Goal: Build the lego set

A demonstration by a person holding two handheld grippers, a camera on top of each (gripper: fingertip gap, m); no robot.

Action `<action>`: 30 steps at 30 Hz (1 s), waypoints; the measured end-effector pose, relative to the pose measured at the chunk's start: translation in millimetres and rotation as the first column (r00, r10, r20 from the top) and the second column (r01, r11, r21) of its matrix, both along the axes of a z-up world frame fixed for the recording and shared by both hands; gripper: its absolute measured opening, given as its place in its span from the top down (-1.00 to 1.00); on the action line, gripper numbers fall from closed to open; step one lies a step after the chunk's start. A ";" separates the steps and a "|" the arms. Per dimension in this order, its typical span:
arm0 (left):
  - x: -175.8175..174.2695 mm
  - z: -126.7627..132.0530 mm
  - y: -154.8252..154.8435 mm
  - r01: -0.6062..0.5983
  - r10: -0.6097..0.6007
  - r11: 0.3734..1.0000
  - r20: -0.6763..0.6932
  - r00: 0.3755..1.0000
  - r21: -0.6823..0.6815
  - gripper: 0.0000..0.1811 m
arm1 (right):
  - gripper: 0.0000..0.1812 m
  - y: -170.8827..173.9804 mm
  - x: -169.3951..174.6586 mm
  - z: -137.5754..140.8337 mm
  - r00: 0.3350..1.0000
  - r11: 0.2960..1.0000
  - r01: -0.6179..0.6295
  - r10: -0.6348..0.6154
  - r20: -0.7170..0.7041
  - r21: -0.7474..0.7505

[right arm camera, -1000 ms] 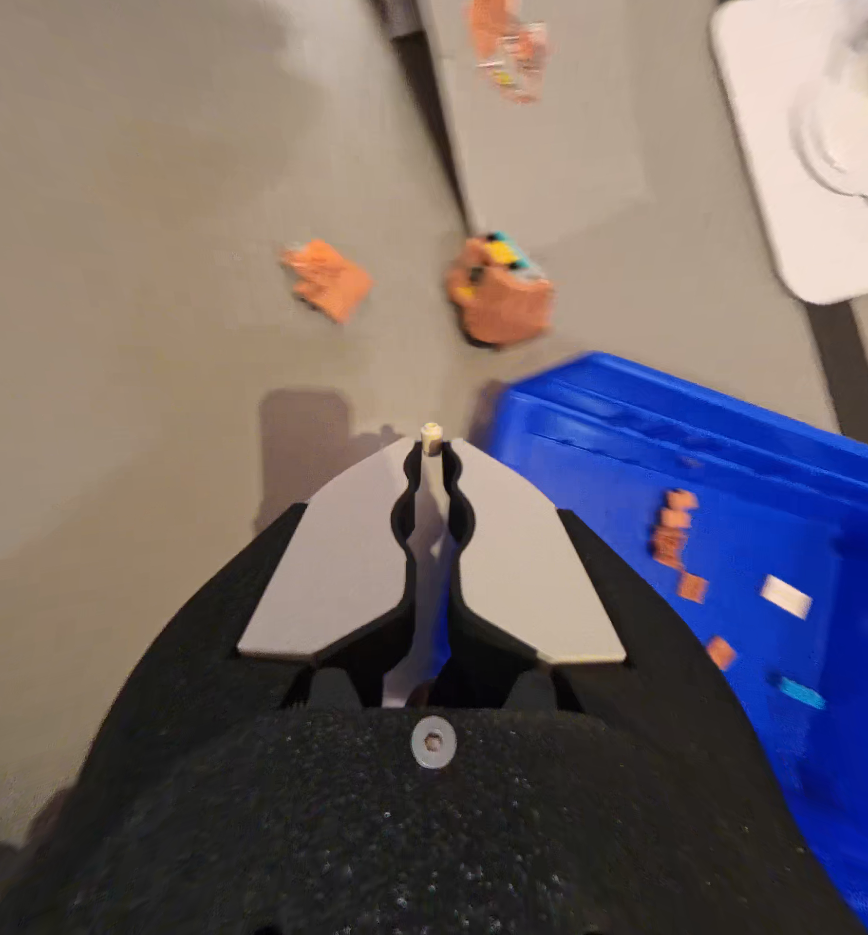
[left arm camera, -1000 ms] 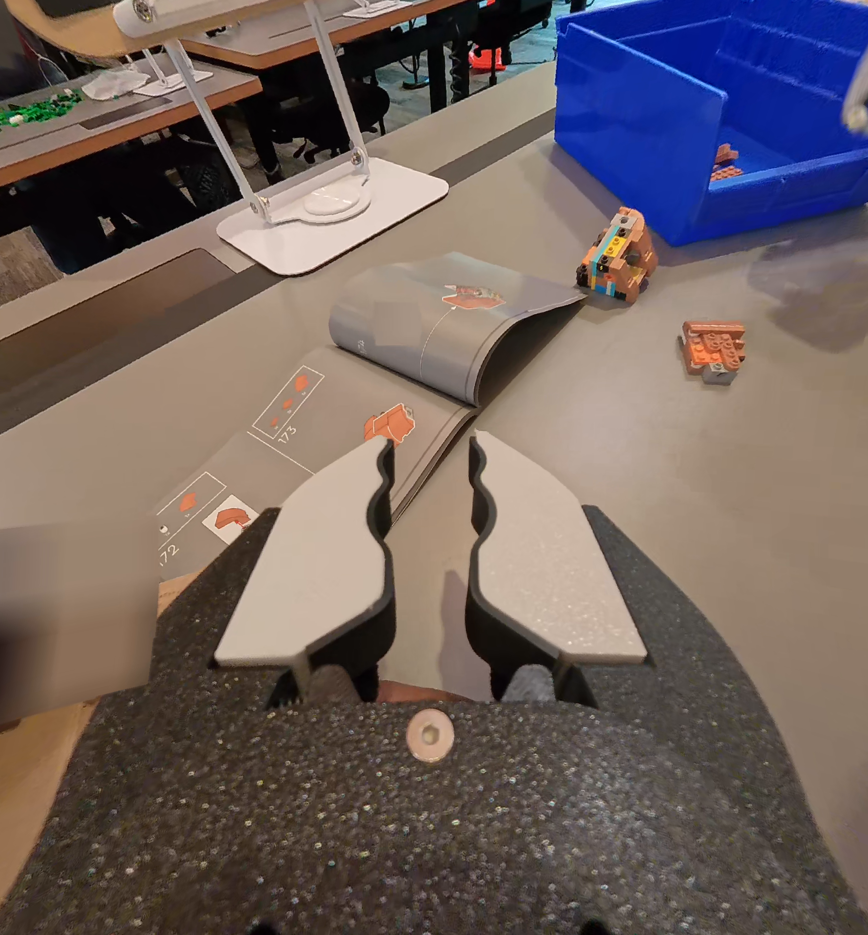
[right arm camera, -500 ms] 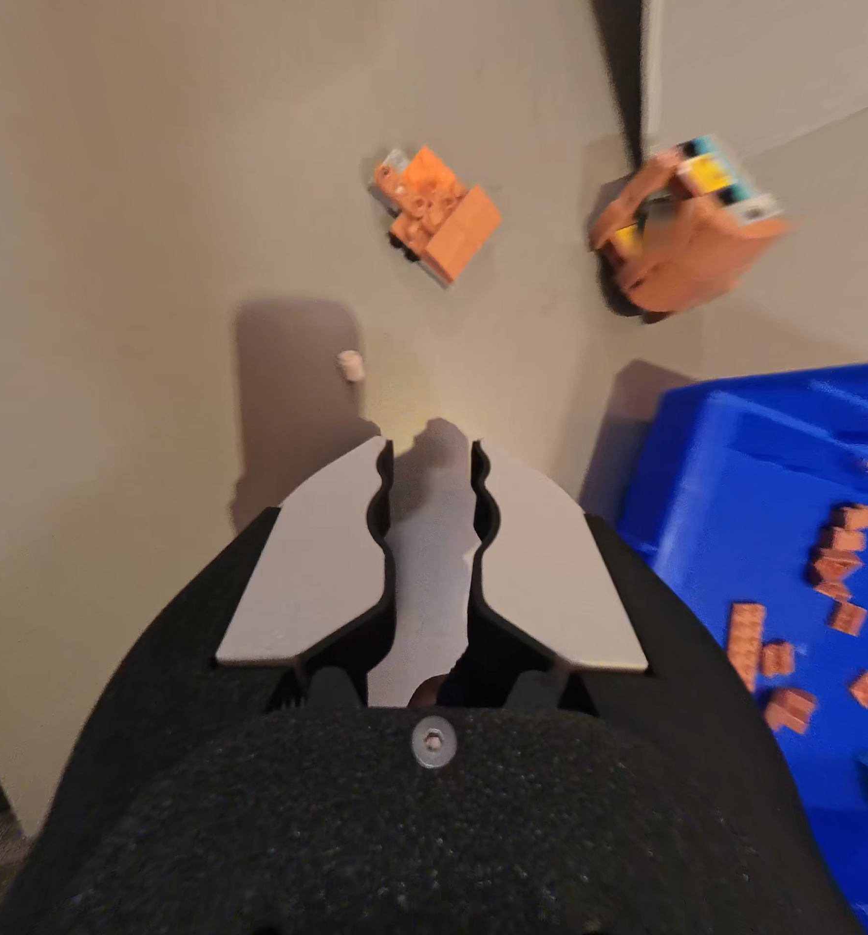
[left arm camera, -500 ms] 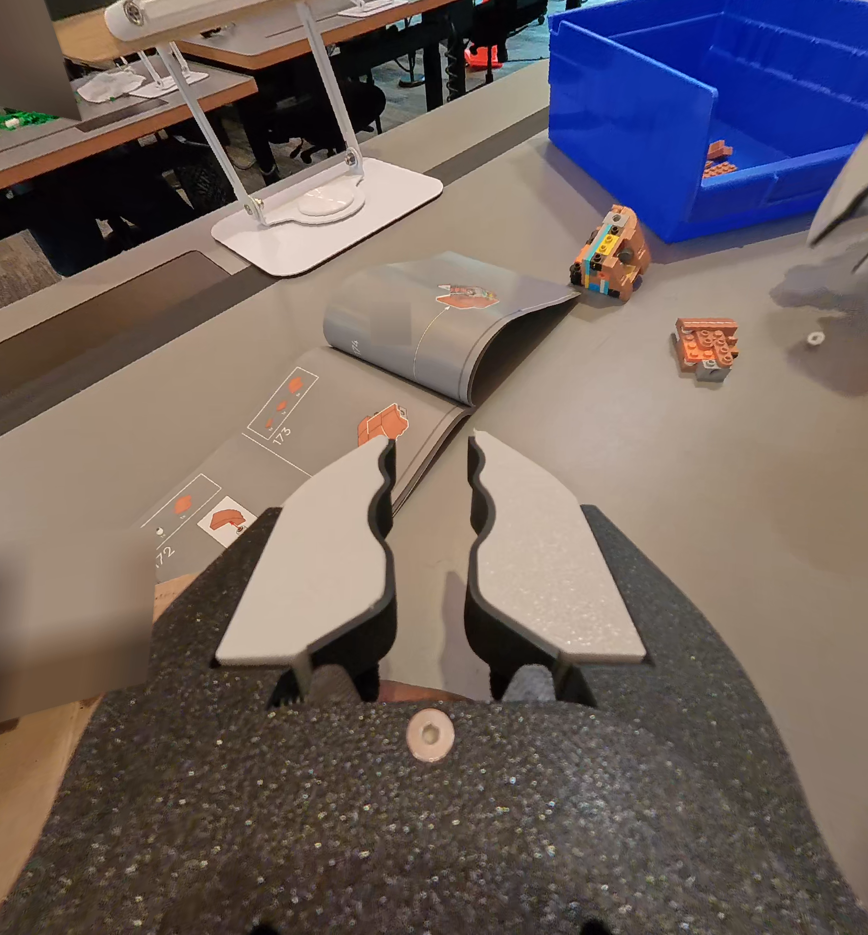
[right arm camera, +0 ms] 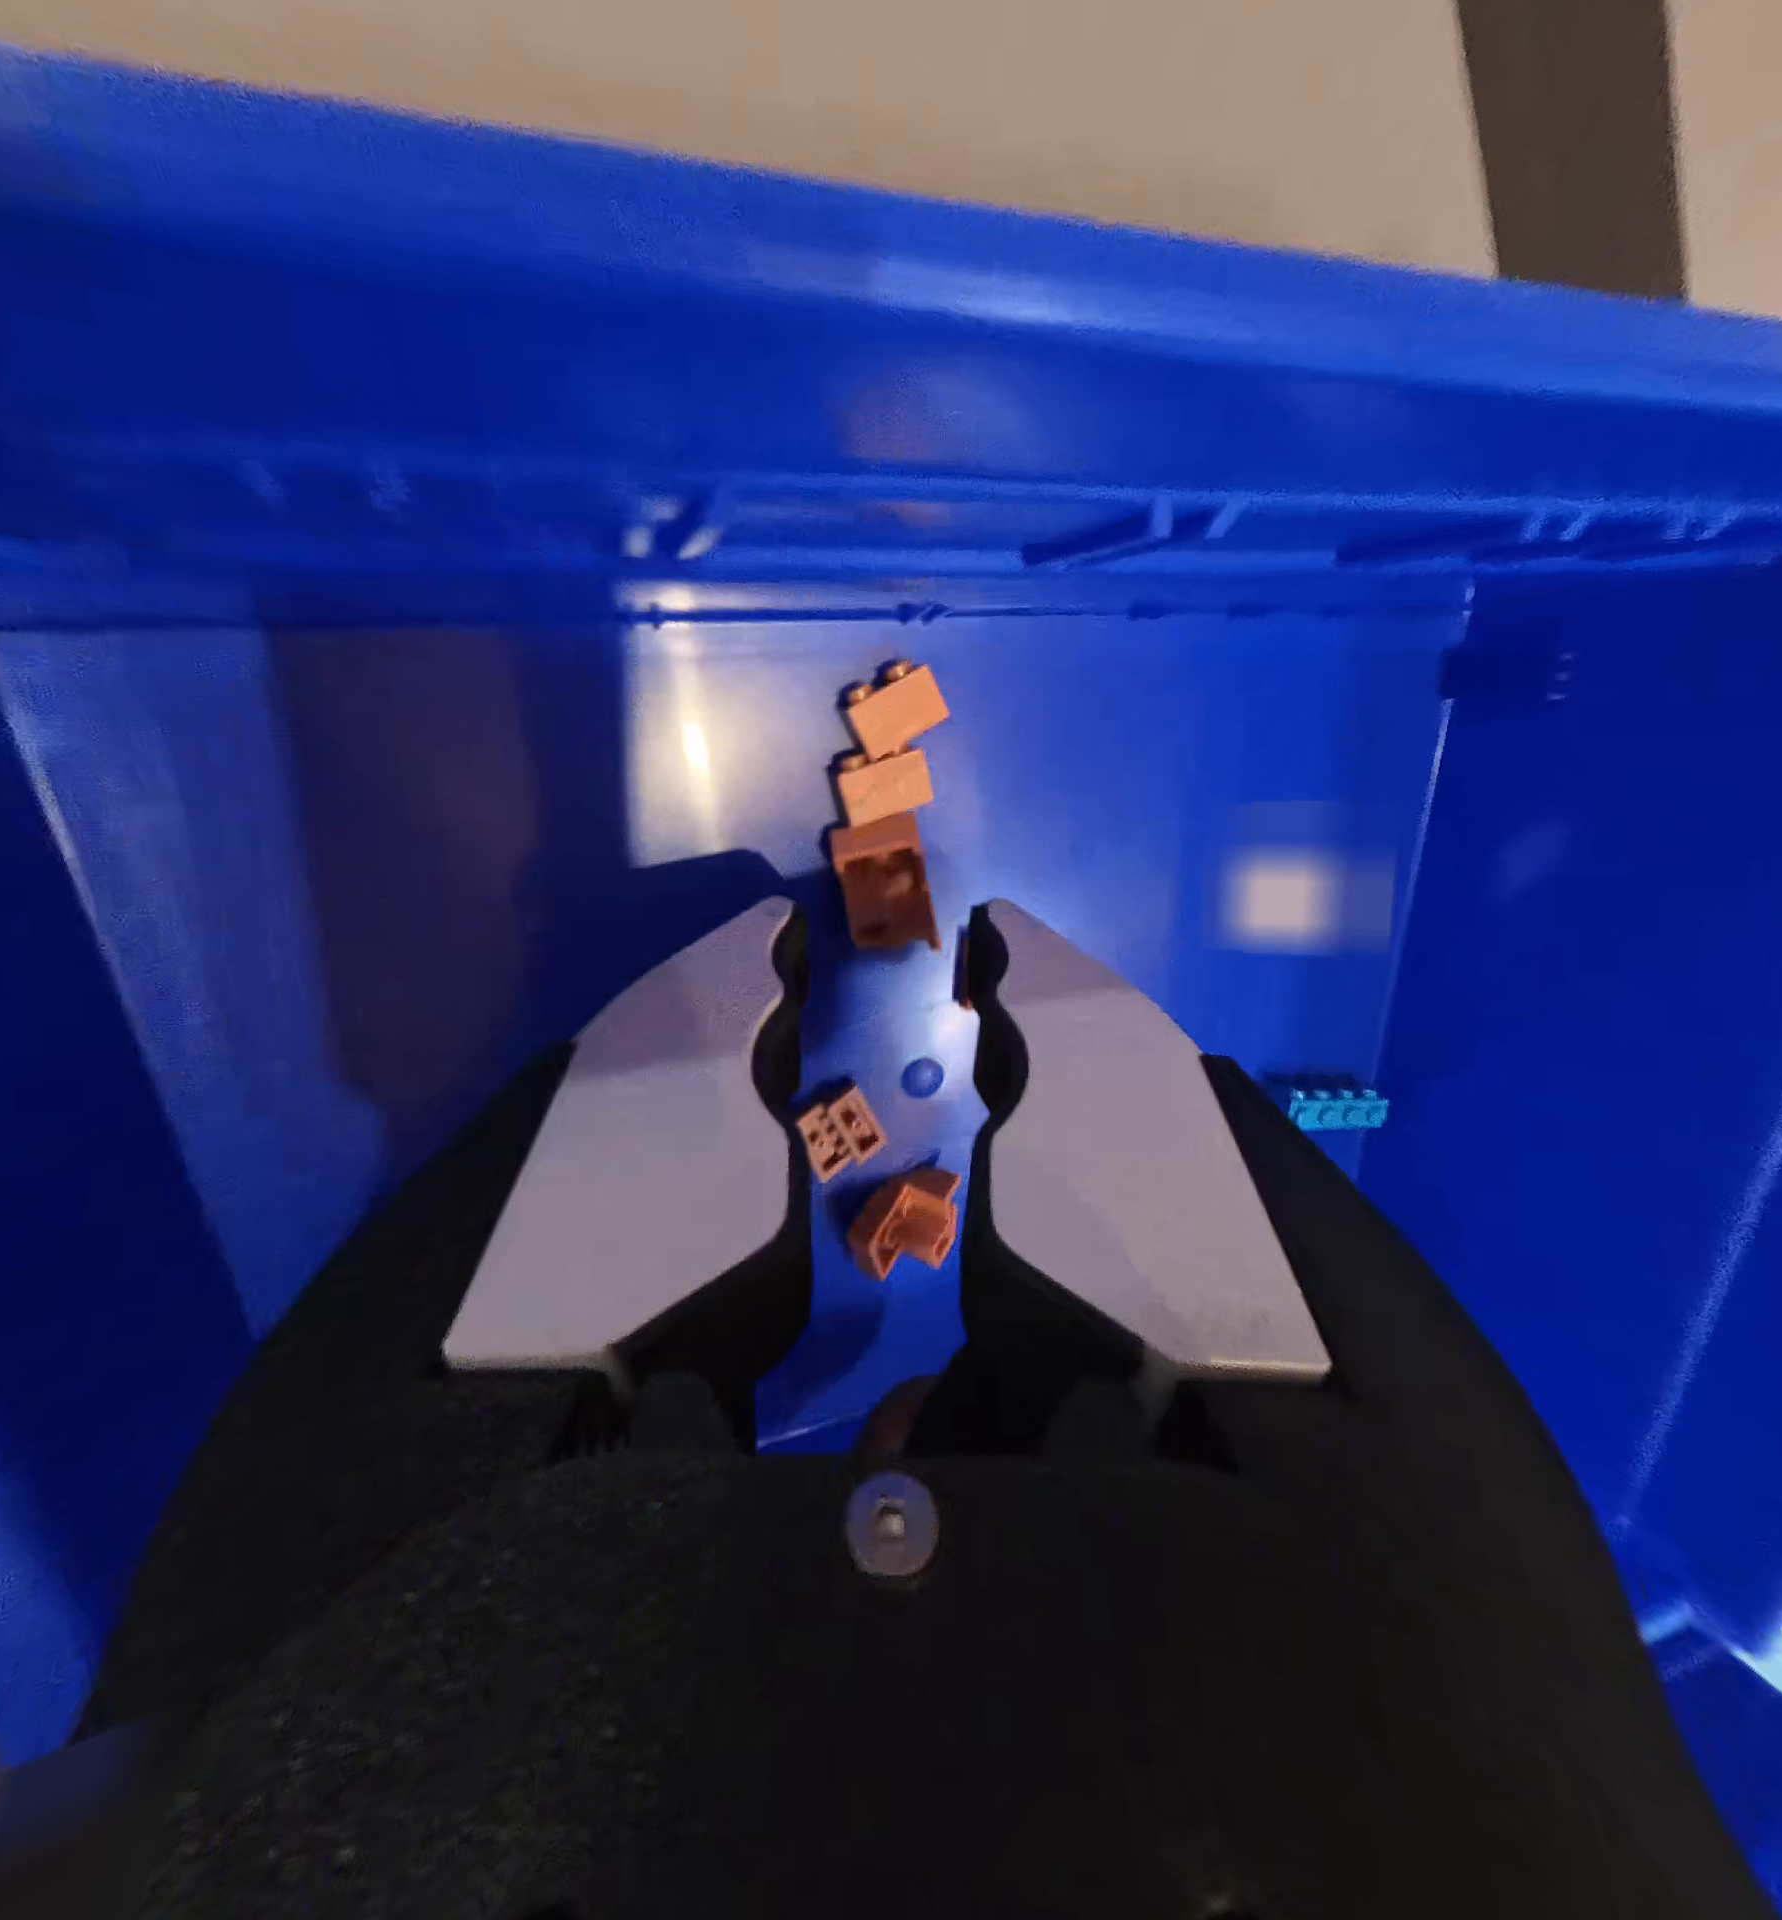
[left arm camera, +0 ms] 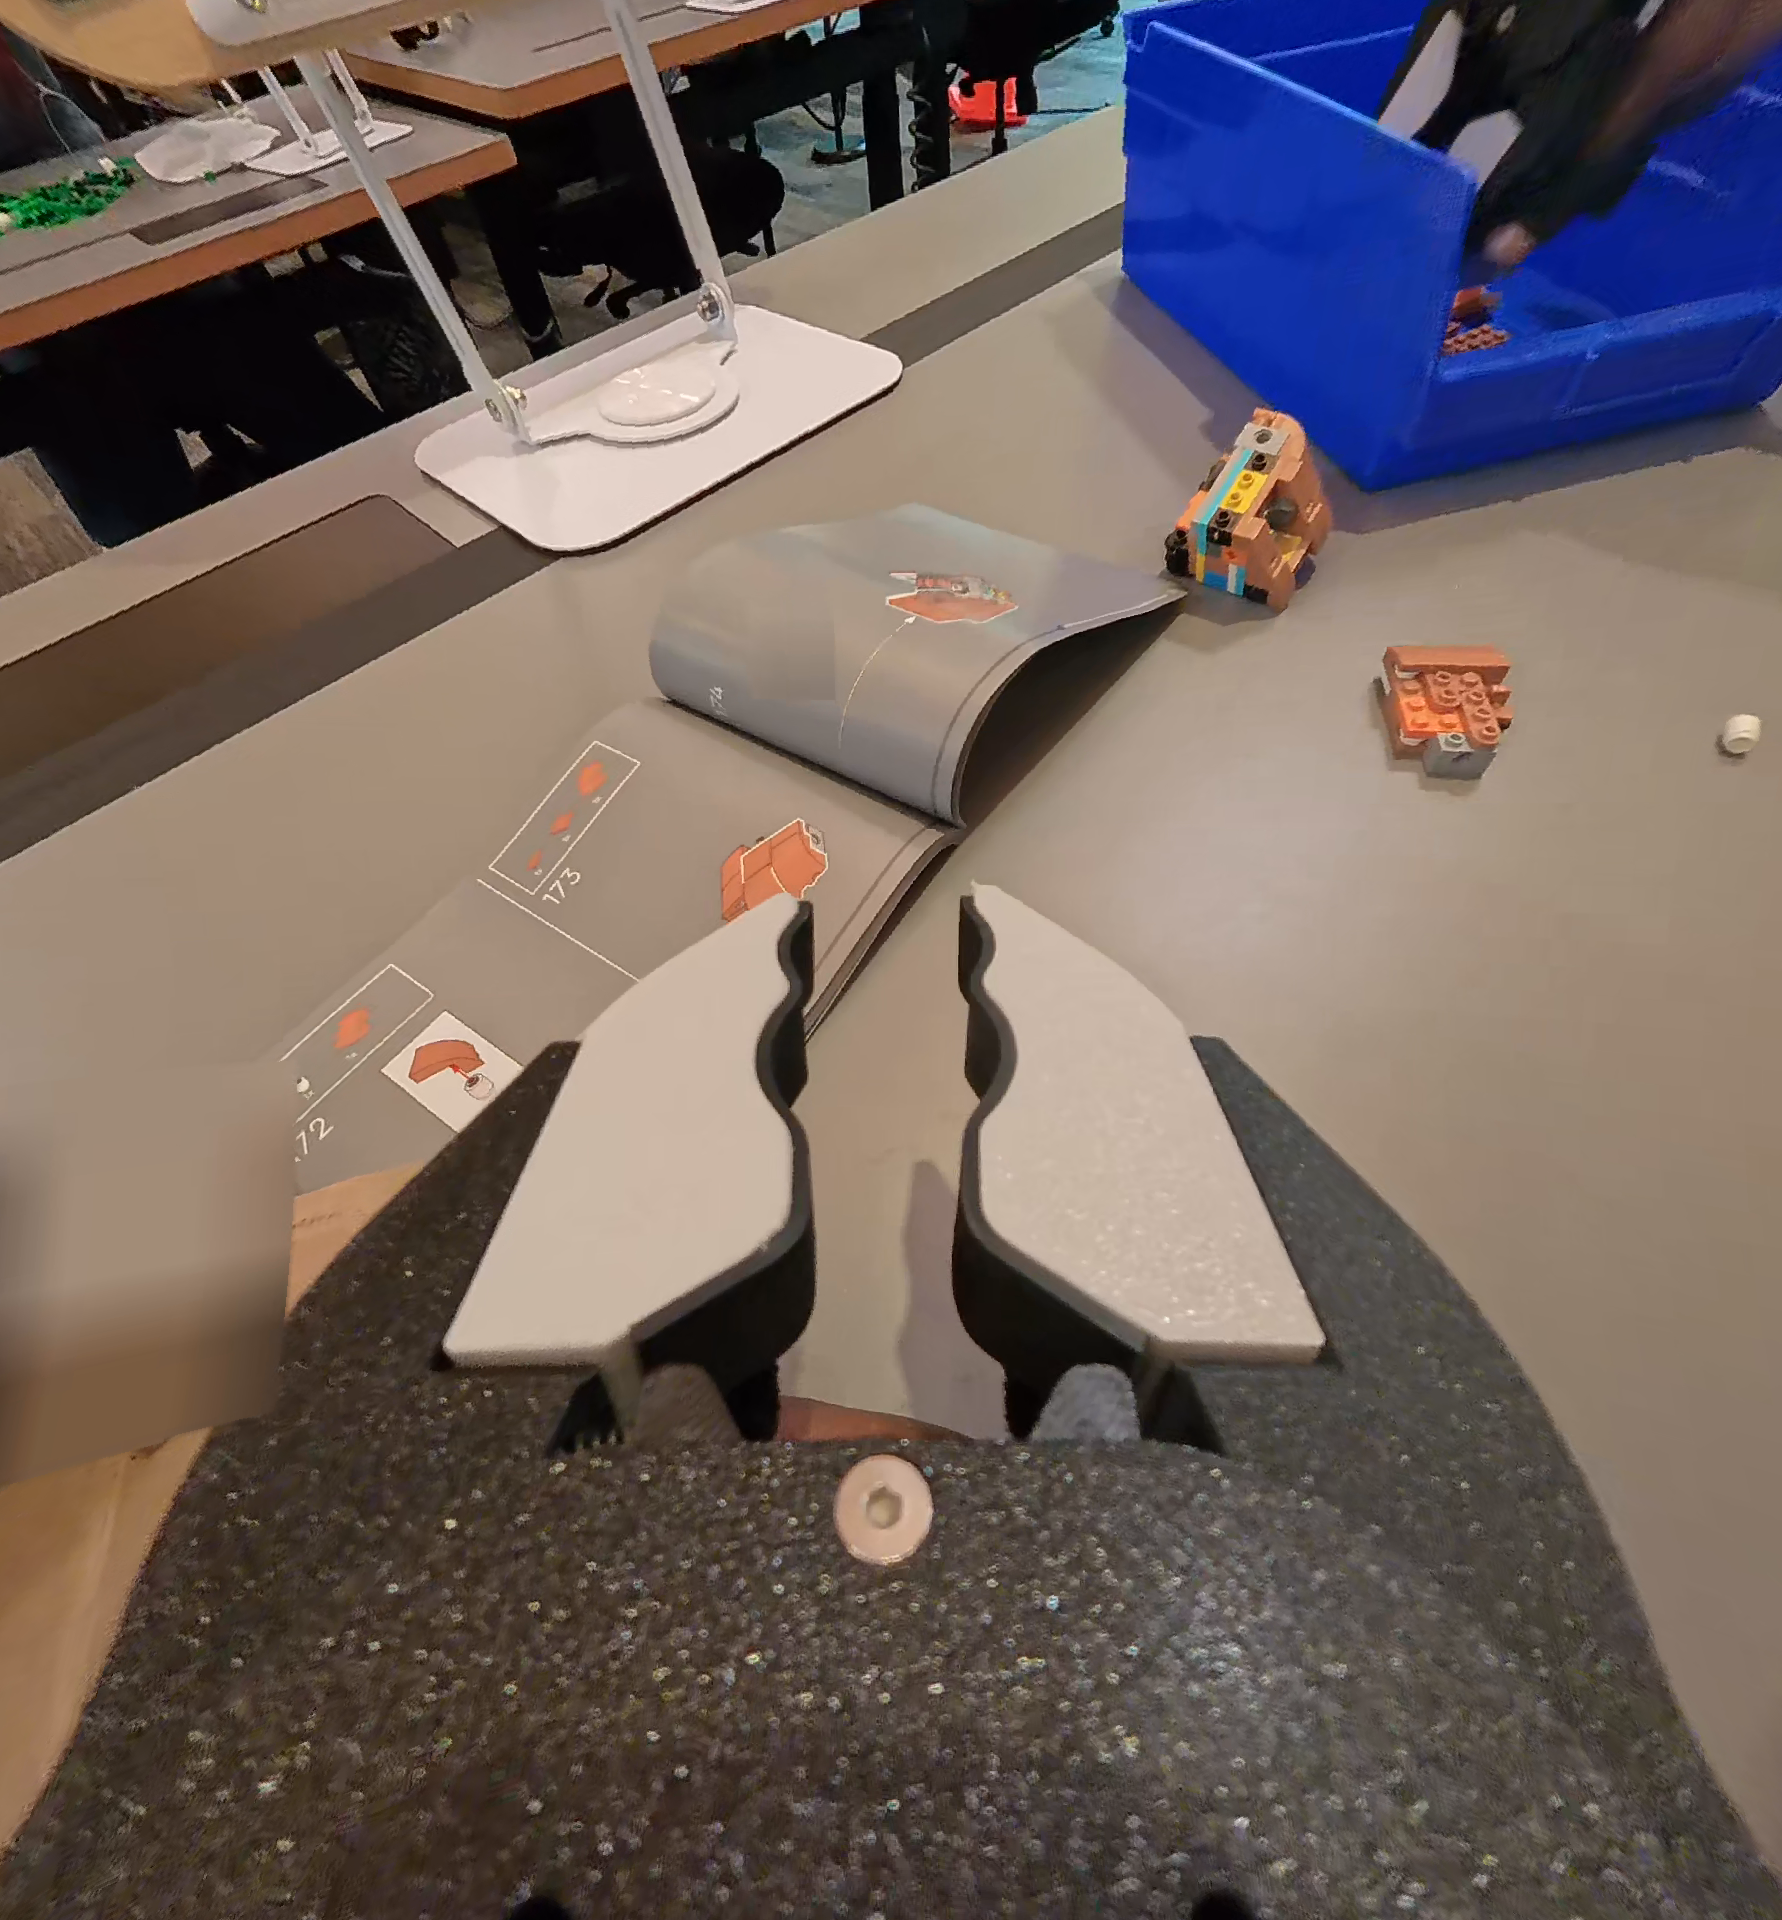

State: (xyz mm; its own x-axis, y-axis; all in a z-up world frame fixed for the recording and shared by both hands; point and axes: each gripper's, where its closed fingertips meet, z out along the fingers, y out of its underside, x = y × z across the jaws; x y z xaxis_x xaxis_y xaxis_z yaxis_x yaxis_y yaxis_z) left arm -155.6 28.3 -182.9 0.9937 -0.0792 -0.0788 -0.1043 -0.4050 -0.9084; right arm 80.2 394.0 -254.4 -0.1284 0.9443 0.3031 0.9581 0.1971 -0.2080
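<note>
My left gripper (left arm camera: 882,909) is open and empty, held over the near edge of the open instruction booklet (left arm camera: 762,748). On the grey table lie a brown multi-coloured lego build (left arm camera: 1248,511), a small orange-brown sub-assembly (left arm camera: 1446,707) and a tiny white round piece (left arm camera: 1740,734). My right gripper (right arm camera: 882,920) is open and empty inside the blue bin (right arm camera: 866,395), above several loose brown bricks (right arm camera: 885,878). It also shows blurred over the bin in the left wrist view (left arm camera: 1552,114).
A white lamp base (left arm camera: 658,426) stands behind the booklet. The blue bin (left arm camera: 1282,239) sits at the table's far right. A light-blue brick (right arm camera: 1336,1110) lies in the bin to the right. Other desks stand beyond the table. The grippers' ends are close to 45 cm from one another. The brown multi-coloured lego build (left arm camera: 1248,511) sits 20 cm or so from the ends of my right fingers. The small orange-brown sub-assembly (left arm camera: 1446,707) is about 20 cm from my left fingertips and 25 cm from my right.
My right gripper opened and dropped the tiny white piece on the table, then moved into the blue bin. My left gripper has stayed open and almost still.
</note>
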 end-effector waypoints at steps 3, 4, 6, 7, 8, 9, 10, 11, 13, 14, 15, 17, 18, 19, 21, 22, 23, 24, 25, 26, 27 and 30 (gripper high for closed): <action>0.3 -2.3 0.2 0.002 -0.002 1.000 0.002 1.000 -0.010 0.71 | 0.74 5.3 -3.7 -4.6 1.000 0.999 0.028 -0.028 0.008 -0.043; 1.2 -2.5 0.4 0.006 -0.006 1.000 0.000 1.000 -0.011 0.71 | 0.76 5.2 -3.0 -5.4 0.999 0.998 0.039 -0.038 0.016 -0.057; 3.1 -2.8 0.6 0.012 -0.012 1.000 -0.002 1.000 -0.014 0.71 | 0.87 2.5 -1.2 -6.5 0.999 0.996 0.048 -0.047 0.024 -0.076; 3.9 -2.7 0.7 0.016 -0.016 1.000 -0.003 1.000 -0.013 0.71 | 0.90 0.0 0.6 -6.7 0.998 0.995 0.049 -0.047 0.030 -0.085; 4.8 -2.4 0.9 0.019 -0.019 1.000 -0.002 1.000 -0.012 0.71 | 0.91 -3.0 2.1 -5.3 0.999 0.994 0.050 -0.047 0.027 -0.093; 5.5 -2.3 0.9 0.021 -0.021 1.000 -0.001 1.000 -0.011 0.71 | 0.91 -6.3 3.6 -2.2 0.998 0.994 0.054 -0.052 0.017 -0.099; 6.2 -2.1 1.0 0.023 -0.023 1.000 0.000 1.000 -0.010 0.71 | 0.91 -9.6 4.9 3.2 0.998 0.994 0.056 -0.056 -0.003 -0.097; 6.9 -1.9 1.0 0.025 -0.025 1.000 0.001 1.000 -0.009 0.71 | 0.91 -14.4 6.2 10.6 0.998 0.994 0.053 -0.055 -0.028 -0.093; 8.4 -1.5 1.4 0.030 -0.030 1.000 0.005 1.000 -0.006 0.71 | 0.91 -30.5 7.8 31.7 0.994 0.995 0.039 -0.048 -0.103 -0.087; 9.4 -1.2 1.7 0.034 -0.034 0.999 0.009 0.999 -0.005 0.71 | 0.91 -43.4 7.6 44.8 0.987 0.995 0.024 -0.038 -0.155 -0.092; 10.7 -1.3 2.1 0.038 -0.038 0.999 0.013 0.999 -0.004 0.71 | 0.91 -60.8 6.5 58.5 0.977 0.994 -0.005 -0.017 -0.214 -0.106; 15.0 -1.1 3.3 0.053 -0.053 0.999 0.022 0.998 -0.001 0.71 | 0.91 -106.3 2.4 82.8 0.938 0.984 -0.095 0.037 -0.344 -0.153; 18.6 -0.9 4.3 0.067 -0.067 0.998 0.029 0.997 0.003 0.71 | 0.91 -131.3 -0.1 91.3 0.912 0.972 -0.146 0.061 -0.405 -0.184; 23.5 -0.3 5.6 0.086 -0.086 0.996 0.038 0.996 0.008 0.71 | 0.91 -156.7 -3.0 96.7 0.883 0.956 -0.201 0.083 -0.462 -0.213; 36.9 0.1 8.9 0.134 -0.136 0.991 0.065 0.989 0.020 0.71 | 0.91 -206.5 -10.6 100.4 0.810 0.907 -0.327 0.125 -0.572 -0.265; 45.6 -0.2 11.0 0.165 -0.167 0.986 0.084 0.982 0.026 0.71 | 0.91 -228.6 -14.7 99.2 0.773 0.878 -0.385 0.139 -0.619 -0.284; 55.7 -0.6 13.2 0.199 -0.201 0.979 0.106 0.974 0.033 0.70 | 0.91 -247.8 -19.5 96.1 0.739 0.851 -0.433 0.146 -0.658 -0.298; 66.8 -1.2 15.6 0.235 -0.238 0.971 0.130 0.963 0.040 0.70 | 0.91 -264.4 -24.6 91.8 0.707 0.826 -0.474 0.152 -0.691 -0.304; 79.2 -2.0 17.9 0.273 -0.277 0.961 0.158 0.948 0.048 0.70 | 0.91 -278.2 -29.9 86.2 0.679 0.807 -0.508 0.160 -0.717 -0.301; 92.4 -3.2 20.0 0.313 -0.317 0.948 0.188 0.929 0.056 0.70 | 0.91 -289.3 -35.4 79.9 0.656 0.794 -0.532 0.166 -0.736 -0.295; 105.0 -4.5 22.2 0.347 -0.352 0.936 0.217 0.910 0.063 0.70 | 0.91 -298.9 -40.9 73.4 0.641 0.782 -0.549 0.166 -0.749 -0.296; 132.6 -14.9 28.5 0.411 -0.409 0.910 0.244 0.879 0.047 0.70 | 0.91 -321.4 -55.4 54.3 0.640 0.761 -0.569 0.169 -0.750 -0.313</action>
